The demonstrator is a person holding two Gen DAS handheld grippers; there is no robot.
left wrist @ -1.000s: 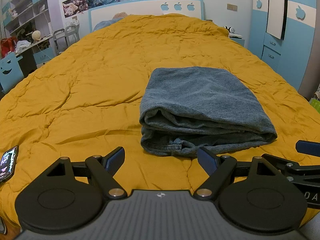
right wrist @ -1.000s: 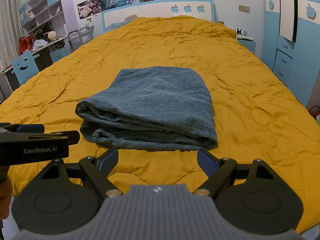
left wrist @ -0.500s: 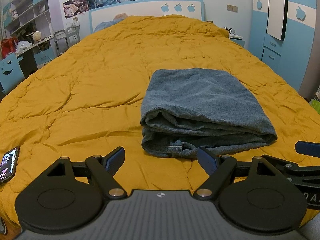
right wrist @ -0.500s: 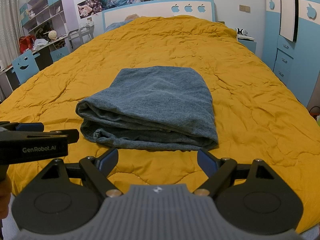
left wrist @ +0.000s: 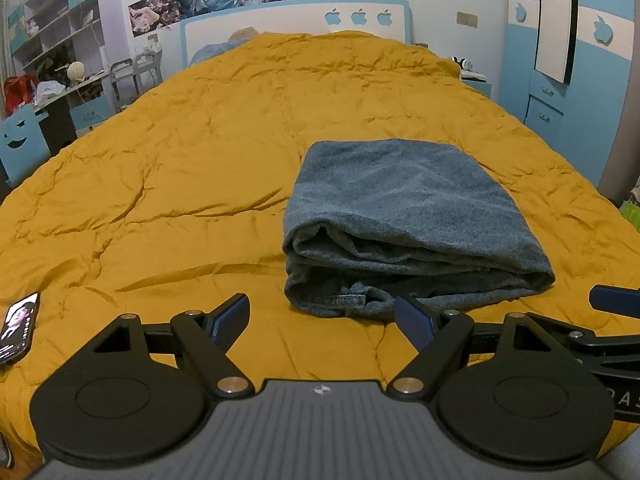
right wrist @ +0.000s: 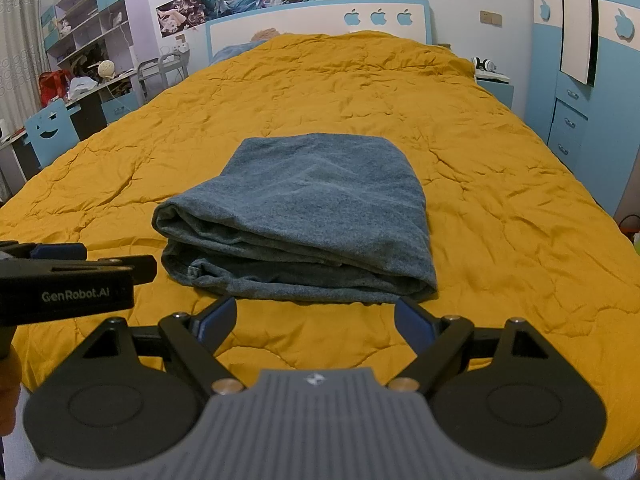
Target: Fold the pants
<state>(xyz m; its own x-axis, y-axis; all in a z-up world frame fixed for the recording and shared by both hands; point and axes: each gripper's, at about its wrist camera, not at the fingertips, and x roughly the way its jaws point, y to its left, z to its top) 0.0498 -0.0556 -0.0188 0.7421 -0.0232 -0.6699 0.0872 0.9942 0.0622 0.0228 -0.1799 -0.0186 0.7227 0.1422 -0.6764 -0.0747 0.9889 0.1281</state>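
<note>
The grey-blue pants lie folded in a thick stack on the yellow quilt; they also show in the right wrist view. My left gripper is open and empty, just short of the stack's near left corner. My right gripper is open and empty, just short of the stack's near edge. The left gripper's side shows at the left of the right wrist view. The right gripper's side shows at the right of the left wrist view.
A phone lies on the quilt at the near left edge. A desk and shelves stand left of the bed. A blue wardrobe stands to the right. The headboard is at the far end.
Both grippers have drawn back slightly from the pants; the stack sits a little farther down in both views. Nothing was grasped or let go.
</note>
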